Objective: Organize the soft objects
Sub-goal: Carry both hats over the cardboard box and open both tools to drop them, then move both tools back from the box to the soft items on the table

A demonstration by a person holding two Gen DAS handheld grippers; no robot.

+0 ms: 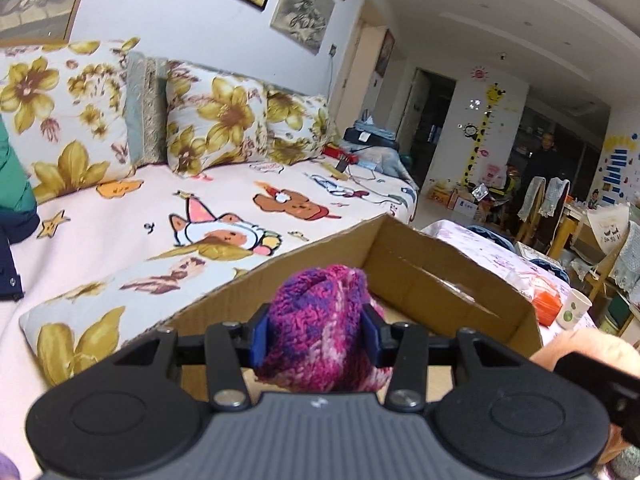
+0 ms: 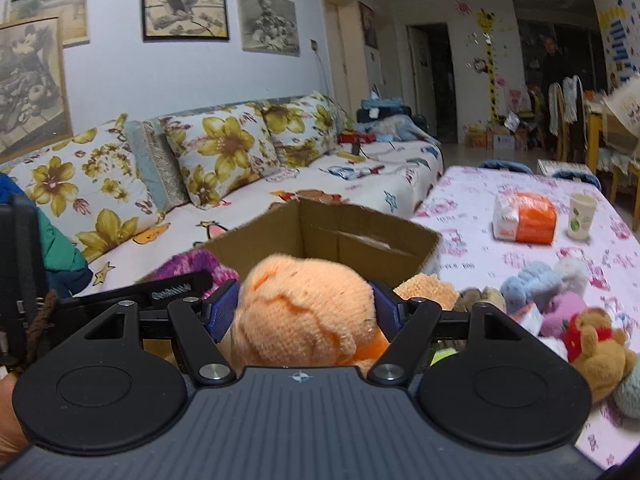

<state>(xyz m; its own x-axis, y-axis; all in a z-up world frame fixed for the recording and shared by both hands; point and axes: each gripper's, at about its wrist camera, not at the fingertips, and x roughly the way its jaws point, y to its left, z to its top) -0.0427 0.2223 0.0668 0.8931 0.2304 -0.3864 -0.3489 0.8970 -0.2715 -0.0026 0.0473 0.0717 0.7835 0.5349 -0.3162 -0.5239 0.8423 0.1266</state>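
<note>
The left gripper (image 1: 316, 334) was clamped on a magenta knitted piece (image 1: 320, 320), its blue pads pressing both sides, held just above the near edge of the open cardboard box (image 1: 424, 280). The right gripper (image 2: 306, 312) squeezed an orange knitted toy (image 2: 304, 312) (fuzzy, wavy-striped) before the same box. Further right, plush toys (image 2: 568, 312) lay heaped on the pink tablecloth (image 2: 480, 240).

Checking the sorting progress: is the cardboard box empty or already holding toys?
Cannot tell fully. The cardboard box stands open-topped, only bare inner walls show, and the magenta knit and orange knit hide its floor.
</note>
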